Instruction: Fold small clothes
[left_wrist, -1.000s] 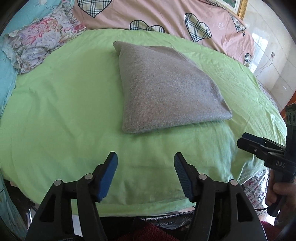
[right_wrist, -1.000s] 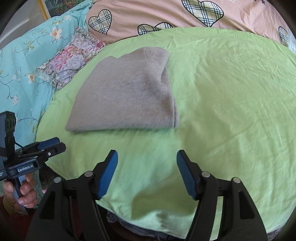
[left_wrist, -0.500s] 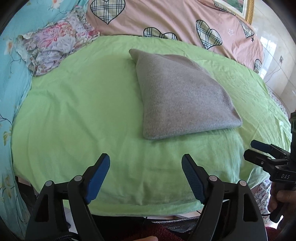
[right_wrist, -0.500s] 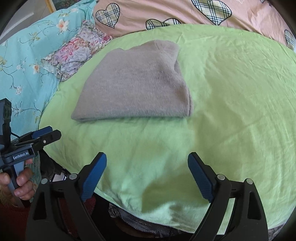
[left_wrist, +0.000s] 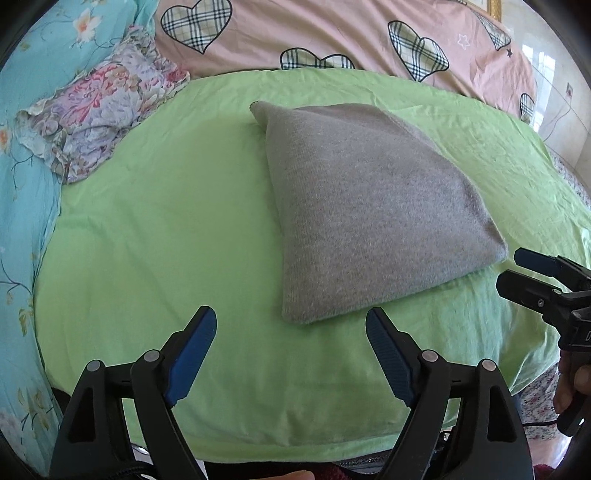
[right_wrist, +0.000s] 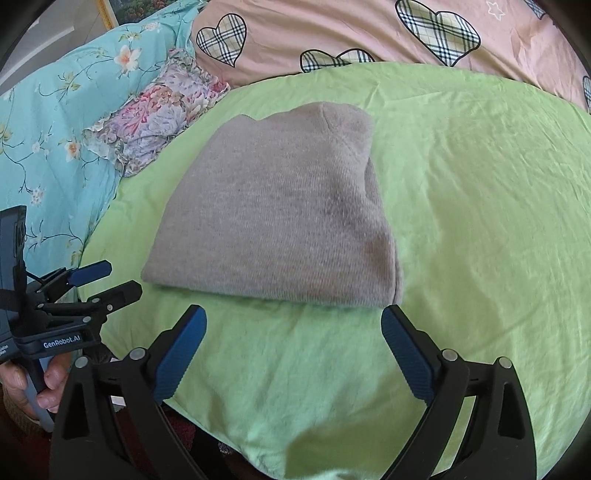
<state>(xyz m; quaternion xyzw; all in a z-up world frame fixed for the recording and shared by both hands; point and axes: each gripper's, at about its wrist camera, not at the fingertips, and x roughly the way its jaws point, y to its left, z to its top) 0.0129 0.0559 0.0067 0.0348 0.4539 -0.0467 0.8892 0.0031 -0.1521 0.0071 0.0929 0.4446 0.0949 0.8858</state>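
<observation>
Folded grey knit (left_wrist: 369, 218) on green sheet (left_wrist: 166, 240), just beyond both empty, spread jaws, right still opening

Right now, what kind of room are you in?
Most likely a bedroom. A green sheet is spread over what looks like a bed, beside a pink quilt with plaid hearts and a flowery pillow. A folded grey knit garment lies on the sheet.

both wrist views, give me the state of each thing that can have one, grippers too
grey knit garment: folded, lying flat on the green sheet, held by neither gripper
green sheet: spread out, lightly wrinkled
floral cloth: crumpled, at the sheet's far left edge
left gripper: open, nothing between the pads
right gripper: jaws opening, nothing between them
</observation>
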